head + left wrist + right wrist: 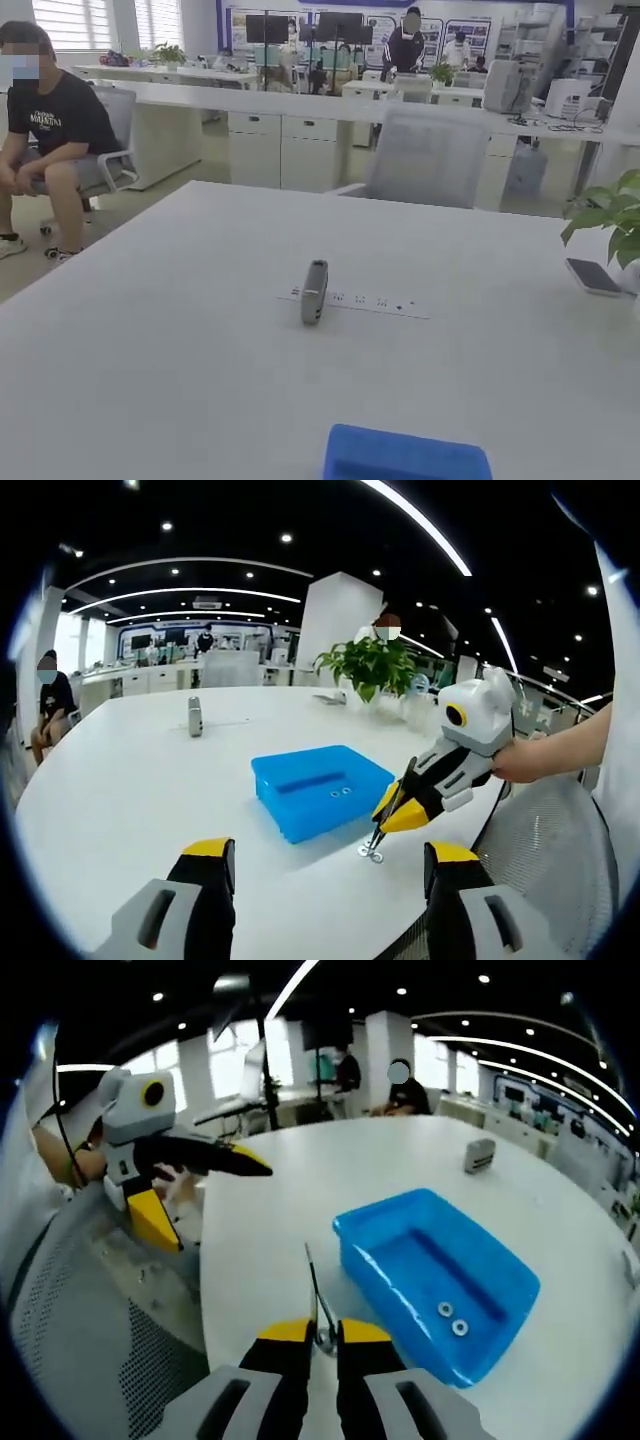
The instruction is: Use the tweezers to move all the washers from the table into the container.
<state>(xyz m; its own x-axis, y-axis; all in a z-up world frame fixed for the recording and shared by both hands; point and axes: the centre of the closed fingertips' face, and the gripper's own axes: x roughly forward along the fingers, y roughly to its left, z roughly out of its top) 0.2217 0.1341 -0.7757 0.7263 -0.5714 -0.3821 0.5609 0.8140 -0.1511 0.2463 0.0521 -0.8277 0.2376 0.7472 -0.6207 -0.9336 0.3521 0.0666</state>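
The blue container (300, 805) sits near the table's front edge, with two washers (340, 792) lying inside it. In the right gripper view the container (400, 1230) holds the same two washers (451, 1318). My right gripper (318, 1332) is shut on thin tweezers (312, 1285). From the left gripper view, that right gripper (395, 815) points the tweezers (381, 830) down at a couple of washers (372, 854) on the table beside the container. My left gripper (330, 880) is open and holds nothing. It also appears as the left gripper (225, 1210) hovering off the table's edge.
A grey device (314, 290) lies on a power strip (370, 301) mid-table. A phone (592, 276) and a potted plant (612, 215) are at the right edge. A mesh chair (560, 850) stands by the table's near side. A person sits on a chair (105, 150) at far left.
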